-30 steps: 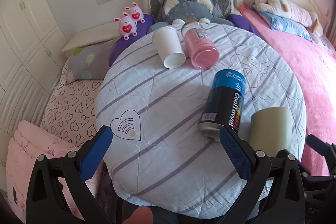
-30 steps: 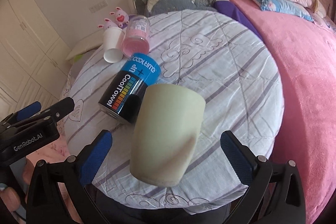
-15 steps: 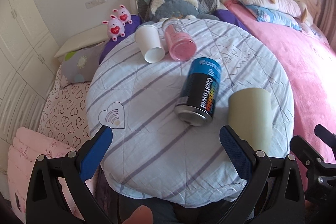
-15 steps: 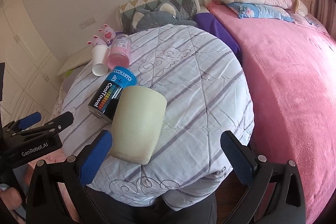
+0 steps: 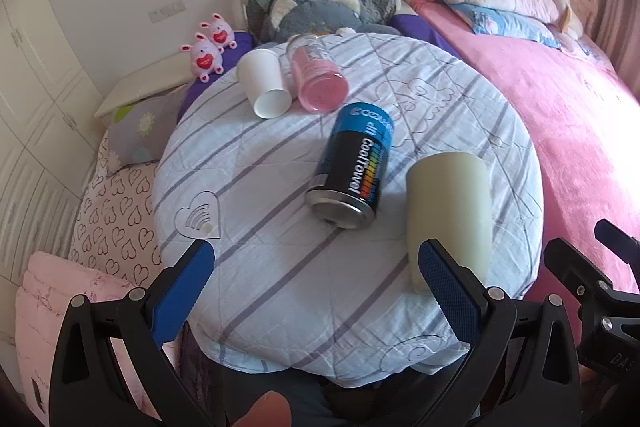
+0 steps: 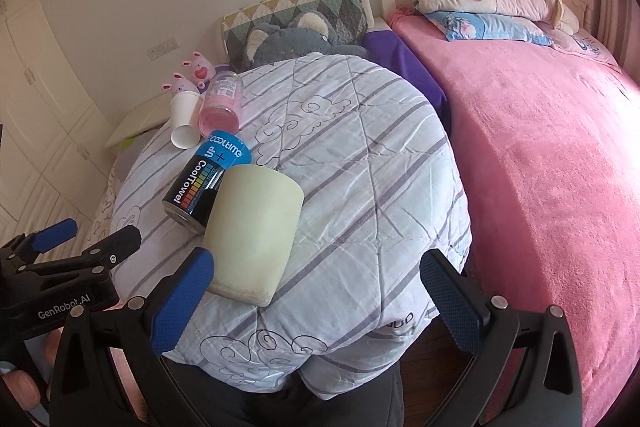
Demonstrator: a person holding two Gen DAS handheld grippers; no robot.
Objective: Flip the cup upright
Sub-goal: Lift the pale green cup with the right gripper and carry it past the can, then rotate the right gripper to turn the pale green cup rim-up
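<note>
A pale green cup (image 5: 450, 211) stands upside down, wide rim on the cloth, near the front right of the round covered table (image 5: 256, 187). It also shows in the right wrist view (image 6: 252, 231), just beyond my right gripper's left finger. My left gripper (image 5: 316, 291) is open and empty over the table's front edge, its right fingertip (image 5: 444, 279) in front of the cup's base. My right gripper (image 6: 316, 303) is open and empty, pulled back from the table edge.
A blue and black CoolTowel can (image 5: 354, 171) lies on its side beside the cup. A white paper cup (image 5: 264, 83) and a pink bottle (image 5: 318, 79) lie at the far side. A pink bed (image 6: 540, 155) stands to the right, plush toys (image 5: 208, 51) behind.
Both grippers have drawn back and up from the table, so the cup and can look smaller and farther away. The cup and the other objects have not moved.
</note>
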